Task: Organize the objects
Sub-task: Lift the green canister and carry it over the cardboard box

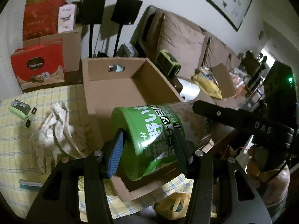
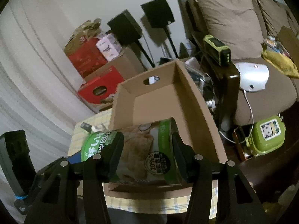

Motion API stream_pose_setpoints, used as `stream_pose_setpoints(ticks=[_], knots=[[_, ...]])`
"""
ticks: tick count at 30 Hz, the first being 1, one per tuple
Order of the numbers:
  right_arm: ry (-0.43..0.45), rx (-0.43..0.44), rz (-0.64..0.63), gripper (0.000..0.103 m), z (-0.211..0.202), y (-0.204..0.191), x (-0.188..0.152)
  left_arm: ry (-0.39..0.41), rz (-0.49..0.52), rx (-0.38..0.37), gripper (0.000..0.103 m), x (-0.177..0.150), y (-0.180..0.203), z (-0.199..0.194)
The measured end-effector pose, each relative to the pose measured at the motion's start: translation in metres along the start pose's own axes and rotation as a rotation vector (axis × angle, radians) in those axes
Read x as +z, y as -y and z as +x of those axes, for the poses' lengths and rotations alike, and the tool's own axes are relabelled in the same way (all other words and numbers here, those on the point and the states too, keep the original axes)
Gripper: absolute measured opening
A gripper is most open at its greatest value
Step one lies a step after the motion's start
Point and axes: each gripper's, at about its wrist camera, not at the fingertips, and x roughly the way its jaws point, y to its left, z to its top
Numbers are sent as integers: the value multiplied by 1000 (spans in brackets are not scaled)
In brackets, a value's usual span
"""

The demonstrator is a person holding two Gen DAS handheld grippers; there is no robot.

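A green snack canister (image 1: 149, 140) with Japanese print lies sideways over the near end of an open cardboard box (image 1: 112, 85). My left gripper (image 1: 149, 143) is shut on its green lid end. My right gripper (image 2: 147, 149) is shut on the other end of the same canister (image 2: 142, 149), above the box (image 2: 186, 93). The right gripper's black body (image 1: 243, 119) crosses the left wrist view at the right. The box's far half is bare inside.
The box stands on a yellow checked tablecloth (image 1: 18, 134) with a crumpled white cloth (image 1: 56, 127) and a small green device (image 1: 20, 108). Red gift boxes (image 1: 39, 63), speakers on stands (image 1: 127, 9) and a brown sofa (image 2: 233, 24) lie behind. A green lunchbox (image 2: 267, 132) sits at the right.
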Motion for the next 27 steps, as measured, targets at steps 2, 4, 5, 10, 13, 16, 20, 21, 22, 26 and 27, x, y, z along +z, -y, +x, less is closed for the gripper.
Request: stream_pose_setpoints(ticks=[2, 4, 5, 10, 13, 16, 20, 21, 22, 26, 27], knots=[[4, 0, 12, 55, 1, 7, -1, -23, 7, -8, 48, -4, 1, 8], [-1, 2, 26, 55, 4, 15, -2, -40, 8, -6, 48, -8, 1, 15], [-8, 0, 29, 55, 7, 17, -3, -50, 7, -1, 48, -11, 0, 20], [-62, -20, 51, 54, 28, 26, -13, -87, 12, 32, 48, -18, -5, 36], [-69, -51, 54, 54, 37, 27, -19, -98, 26, 44, 49, -20, -4, 41], [-67, -99, 26, 54, 44, 24, -22, -83, 49, 48, 51, -21, -3, 40], [-43, -146, 2, 54, 40, 24, -23, -55, 43, 44, 61, -18, -8, 27], [-28, -154, -6, 54, 36, 24, -23, -50, 37, 39, 65, -17, -10, 25], [-11, -168, -16, 54, 30, 23, -24, -40, 28, 34, 67, -16, -13, 20], [19, -196, -59, 54, 12, 18, -28, 6, -6, 46, 75, -14, -31, -1], [16, -193, -68, 55, 9, 17, -30, 14, -13, 51, 76, -14, -35, -5]])
